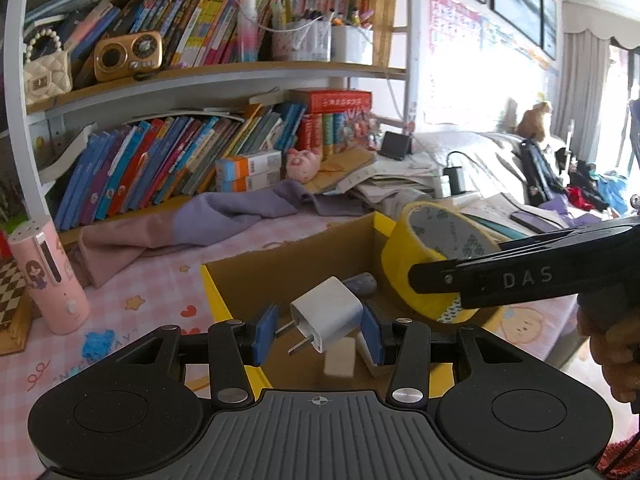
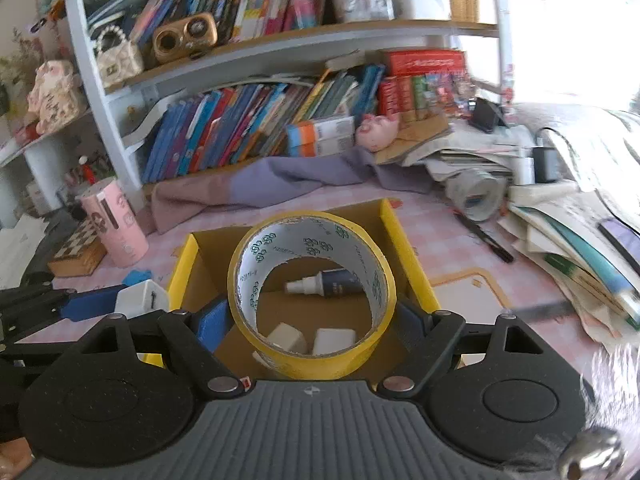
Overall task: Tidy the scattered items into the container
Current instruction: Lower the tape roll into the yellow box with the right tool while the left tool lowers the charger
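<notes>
A yellow-edged cardboard box (image 1: 224, 300) sits on the pink desk; it also shows in the right wrist view (image 2: 394, 224). My left gripper (image 1: 320, 328) is shut on a white plug adapter (image 1: 328, 314) and holds it over the box's near left part. My right gripper (image 2: 312, 320) is shut on a yellow tape roll (image 2: 320, 360) and holds it above the box; the roll also shows in the left wrist view (image 1: 420, 248). Inside the box lie a dark spray bottle (image 2: 328, 284) and two white blocks (image 2: 334, 340).
A pink cylinder (image 1: 50, 276) stands left of the box beside a chessboard (image 2: 78, 248). A purple cloth (image 1: 224, 216) lies behind the box under the bookshelf. A second tape roll (image 2: 476, 192), a black pen (image 2: 486, 240) and stacked papers (image 2: 568, 240) lie to the right.
</notes>
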Tool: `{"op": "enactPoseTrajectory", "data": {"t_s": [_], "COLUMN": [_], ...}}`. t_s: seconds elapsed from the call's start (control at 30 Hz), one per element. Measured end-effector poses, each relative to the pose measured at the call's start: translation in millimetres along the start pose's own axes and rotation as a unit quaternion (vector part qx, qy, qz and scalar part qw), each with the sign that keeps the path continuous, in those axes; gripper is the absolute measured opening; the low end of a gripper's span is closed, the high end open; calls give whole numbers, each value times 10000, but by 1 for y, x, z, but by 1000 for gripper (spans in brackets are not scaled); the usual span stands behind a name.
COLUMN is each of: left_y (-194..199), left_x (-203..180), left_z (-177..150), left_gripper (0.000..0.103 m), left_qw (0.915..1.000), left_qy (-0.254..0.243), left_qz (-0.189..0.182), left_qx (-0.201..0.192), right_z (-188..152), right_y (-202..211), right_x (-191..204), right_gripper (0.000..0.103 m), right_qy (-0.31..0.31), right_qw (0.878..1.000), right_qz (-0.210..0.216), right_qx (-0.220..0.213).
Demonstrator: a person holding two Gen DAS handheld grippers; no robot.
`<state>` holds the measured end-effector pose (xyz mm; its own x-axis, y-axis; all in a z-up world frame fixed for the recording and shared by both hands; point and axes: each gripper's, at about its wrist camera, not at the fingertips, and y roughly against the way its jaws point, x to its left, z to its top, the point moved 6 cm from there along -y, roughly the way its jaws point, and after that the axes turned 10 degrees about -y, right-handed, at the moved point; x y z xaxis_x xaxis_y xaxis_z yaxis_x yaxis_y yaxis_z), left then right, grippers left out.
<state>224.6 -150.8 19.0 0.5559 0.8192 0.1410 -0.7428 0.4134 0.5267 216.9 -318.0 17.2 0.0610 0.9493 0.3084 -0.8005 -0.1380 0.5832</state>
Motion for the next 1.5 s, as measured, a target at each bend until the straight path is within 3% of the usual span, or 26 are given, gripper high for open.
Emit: {"op": "enactPoseTrajectory", "data": {"t_s": [0.23,0.37,0.53,0.87,1.2,1.3,1.43,1.5], "left_y": [-30,-49,-74,-122,-131,-129,-123,-118], "left_x": [4,7,8,-2,-1,-1,-2,-2], "left_z": [5,9,11,0,-4,-3,-1,-1], "left_gripper": [44,44,44,44,45,48,69,72], "left_qw": [9995,9986,9970,9871,9830,9827,9836,9845], "left_qy": [5,-108,-274,-993,-975,-988,-1015,-1010], "left_qz": [234,367,456,437,474,515,663,692], "left_qx": [230,364,565,1181,1480,1477,1332,1258], "right_z": [14,21,26,20,14,13,11,10], "right_y": [-47,-77,-115,-173,-191,-192,-190,-188], "right_x": [-4,-13,-22,-37,-35,-36,-35,-35], "right_gripper": [81,81,81,81,82,83,84,88], "right_qy": [13,-552,-1295,-2291,-2156,-2098,-1997,-2029], "right_qw": [9985,9926,9756,9400,9386,9395,9409,9386], "right_qz": [304,549,796,549,404,398,343,378], "right_qx": [447,931,1587,2466,2663,2678,2714,2765]}}
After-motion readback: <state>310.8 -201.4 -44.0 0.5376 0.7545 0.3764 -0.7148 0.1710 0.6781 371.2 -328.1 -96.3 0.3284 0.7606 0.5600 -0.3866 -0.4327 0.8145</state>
